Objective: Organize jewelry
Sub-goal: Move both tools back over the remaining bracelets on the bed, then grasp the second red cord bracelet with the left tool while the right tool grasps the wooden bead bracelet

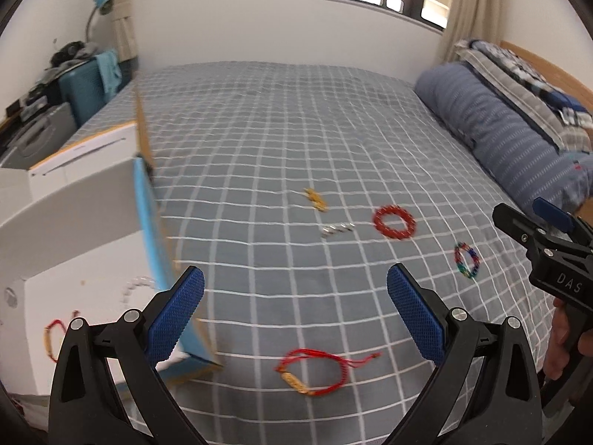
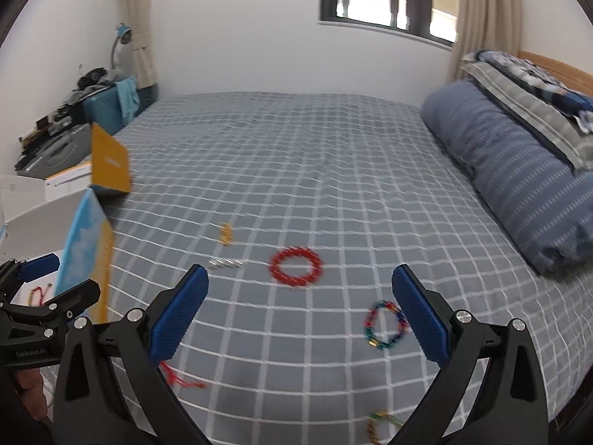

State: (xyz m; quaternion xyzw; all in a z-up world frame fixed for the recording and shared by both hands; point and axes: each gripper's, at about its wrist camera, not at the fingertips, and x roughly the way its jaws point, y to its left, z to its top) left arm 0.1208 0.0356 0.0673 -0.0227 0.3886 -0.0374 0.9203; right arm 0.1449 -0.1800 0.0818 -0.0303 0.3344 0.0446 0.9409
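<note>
Both grippers hover over a bed with a grey checked cover (image 1: 296,129). Left gripper (image 1: 295,315) has fingers spread wide, nothing between the pads; right gripper (image 2: 300,315) likewise spread and empty. Directly below the left gripper lies a red cord bracelet (image 1: 315,372) with a gold charm. Farther out on the cover: a red beaded ring-shaped bracelet (image 1: 393,222), a small silver piece (image 1: 336,229) beside it, a gold piece (image 1: 315,199) just beyond. A multicoloured bead bracelet (image 2: 385,324) lies near the right gripper's right finger. At the bed's left edge sits an open white box (image 1: 74,222) with a blue-and-orange wall; inside it, a red cord bracelet (image 1: 55,333) and a pale beaded one, blurred.
</note>
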